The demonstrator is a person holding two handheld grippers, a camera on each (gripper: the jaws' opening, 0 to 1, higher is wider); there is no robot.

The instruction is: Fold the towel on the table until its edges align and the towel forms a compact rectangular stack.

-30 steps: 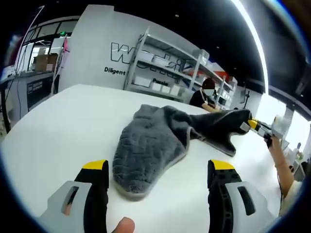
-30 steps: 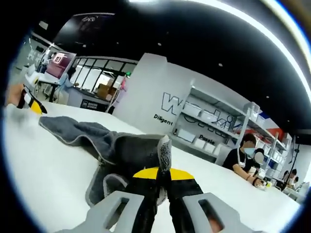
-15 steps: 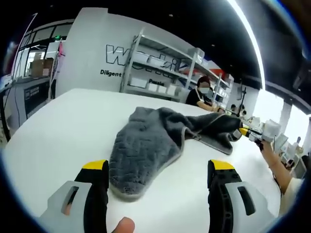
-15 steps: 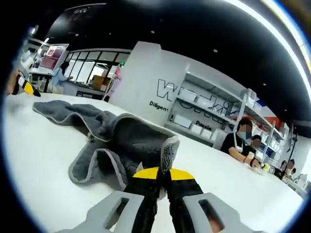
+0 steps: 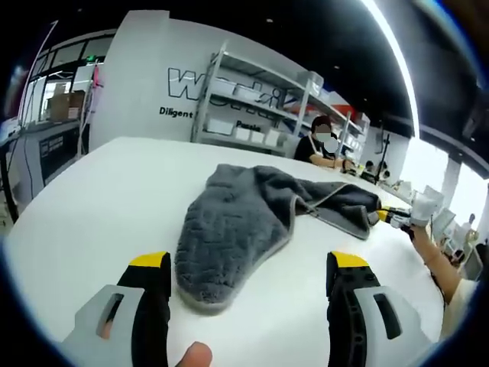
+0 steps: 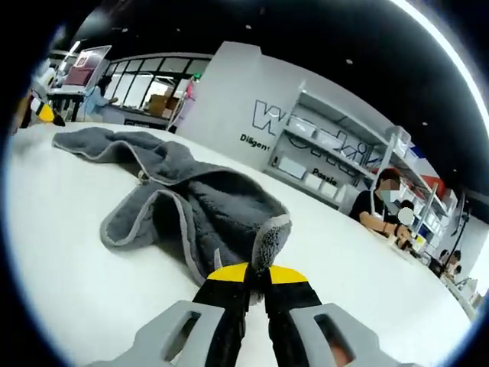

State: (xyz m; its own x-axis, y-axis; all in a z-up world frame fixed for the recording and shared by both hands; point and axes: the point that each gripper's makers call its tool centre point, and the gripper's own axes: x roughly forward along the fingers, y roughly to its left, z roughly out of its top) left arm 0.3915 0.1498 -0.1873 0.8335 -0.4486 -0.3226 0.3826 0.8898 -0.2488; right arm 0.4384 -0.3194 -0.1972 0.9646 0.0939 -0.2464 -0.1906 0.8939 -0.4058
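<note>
A grey towel point(image 5: 237, 222) lies crumpled on the white table point(image 5: 92, 199), one rounded end reaching toward my left gripper point(image 5: 248, 267). That gripper is open, its yellow-tipped jaws standing wide on either side of the towel's near end and apart from it. Across the table my right gripper point(image 5: 390, 216) pinches the towel's far corner. In the right gripper view the towel point(image 6: 183, 202) stretches away in folds, and my right gripper point(image 6: 257, 274) is shut on an upturned corner of it, low over the table point(image 6: 69, 267). The left gripper point(image 6: 42, 113) shows at the far left.
The table's edge curves round at the left point(image 5: 30, 218). A person point(image 5: 325, 145) sits beyond its far side, in front of metal shelves point(image 5: 260, 107) with boxes. A hand and sleeve point(image 5: 439, 260) holding the right gripper are at the right.
The right gripper has gone down toward the table with the towel corner, and the towel now lies flatter and more stretched out. The left gripper stays open near the towel's other end.
</note>
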